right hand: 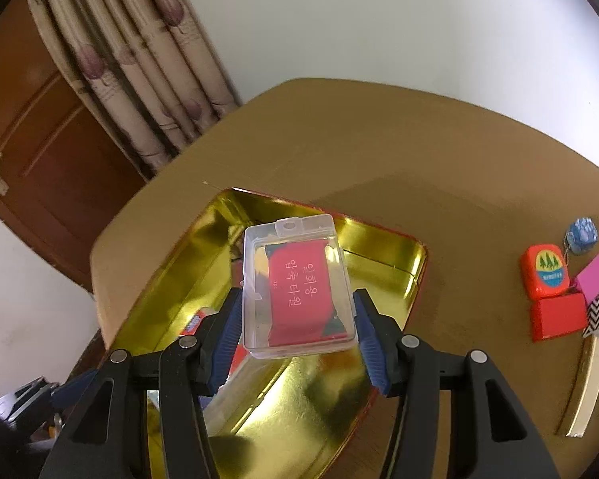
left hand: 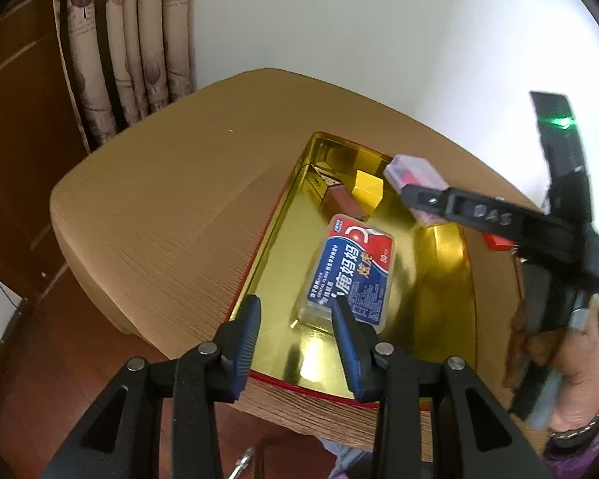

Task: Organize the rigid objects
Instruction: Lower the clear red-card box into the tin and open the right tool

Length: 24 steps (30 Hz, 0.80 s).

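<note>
White wall, patterned curtain (right hand: 139, 76) and brown door (right hand: 40, 147) behind a tan wood-grain table (left hand: 171, 215). Gold tin tray (left hand: 439, 279) sits on it, holding a blue-labelled floss box (left hand: 351, 275), a yellow block (left hand: 367, 187) and a brown block (left hand: 341, 201). Left gripper (left hand: 295, 319) hovers at the tray's near edge, jaws parted, nothing between them. Right gripper (right hand: 295, 319) clamps a clear plastic case (right hand: 295, 283) with a red insert above the tray. Far right on the table: orange tape measure (right hand: 545, 269), blue die (right hand: 582, 235), red box (right hand: 559, 315), magenta box (right hand: 595, 277).
</note>
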Each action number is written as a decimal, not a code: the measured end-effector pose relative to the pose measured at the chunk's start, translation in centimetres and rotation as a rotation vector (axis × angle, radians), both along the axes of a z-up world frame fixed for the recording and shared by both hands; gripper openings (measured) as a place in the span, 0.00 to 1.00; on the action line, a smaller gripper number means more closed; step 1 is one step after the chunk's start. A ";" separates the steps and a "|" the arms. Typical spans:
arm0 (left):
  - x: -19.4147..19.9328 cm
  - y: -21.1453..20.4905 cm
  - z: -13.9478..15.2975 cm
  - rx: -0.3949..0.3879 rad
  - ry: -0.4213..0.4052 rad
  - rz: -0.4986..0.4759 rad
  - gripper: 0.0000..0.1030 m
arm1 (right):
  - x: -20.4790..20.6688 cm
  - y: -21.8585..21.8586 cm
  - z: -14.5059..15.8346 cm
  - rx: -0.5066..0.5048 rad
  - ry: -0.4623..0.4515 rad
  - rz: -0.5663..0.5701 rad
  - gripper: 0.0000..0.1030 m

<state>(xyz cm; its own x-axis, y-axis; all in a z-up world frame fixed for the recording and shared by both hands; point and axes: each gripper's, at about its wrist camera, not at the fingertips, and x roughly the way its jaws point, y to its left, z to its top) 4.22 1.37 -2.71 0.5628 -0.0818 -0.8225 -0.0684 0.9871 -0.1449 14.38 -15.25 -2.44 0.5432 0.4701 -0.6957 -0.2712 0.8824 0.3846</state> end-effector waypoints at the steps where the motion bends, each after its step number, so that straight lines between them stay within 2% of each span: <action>1: -0.1 0.3 -0.1 -0.013 0.001 0.000 0.36 | 0.0 0.0 -0.3 -0.001 0.006 -0.013 0.50; 6: -0.3 0.2 -0.1 -0.009 -0.001 -0.017 0.36 | 0.5 0.5 -1.1 -0.008 0.030 -0.066 0.51; 8: -0.5 0.0 0.0 -0.001 -0.005 -0.025 0.36 | 0.5 0.8 -1.0 -0.019 0.022 -0.074 0.54; 9: -0.3 -0.2 0.0 -0.002 -0.005 -0.026 0.36 | 0.4 0.7 -1.0 -0.009 0.022 -0.069 0.59; 12: -0.2 -0.4 -0.1 0.008 -0.002 -0.029 0.36 | -0.3 0.0 -0.2 0.037 -0.009 -0.074 0.61; 17: -0.5 -0.9 0.0 0.032 -0.012 -0.038 0.36 | -3.8 -4.3 1.1 0.132 -0.103 -0.095 0.63; 21: -1.0 -1.6 0.6 0.038 -0.040 -0.068 0.36 | -8.4 -9.9 -0.1 0.065 -0.149 -0.208 0.65; 24: -1.6 -2.8 1.3 0.051 -0.063 -0.108 0.36 | -12.5 -14.9 -1.7 -0.073 -0.173 -0.329 0.67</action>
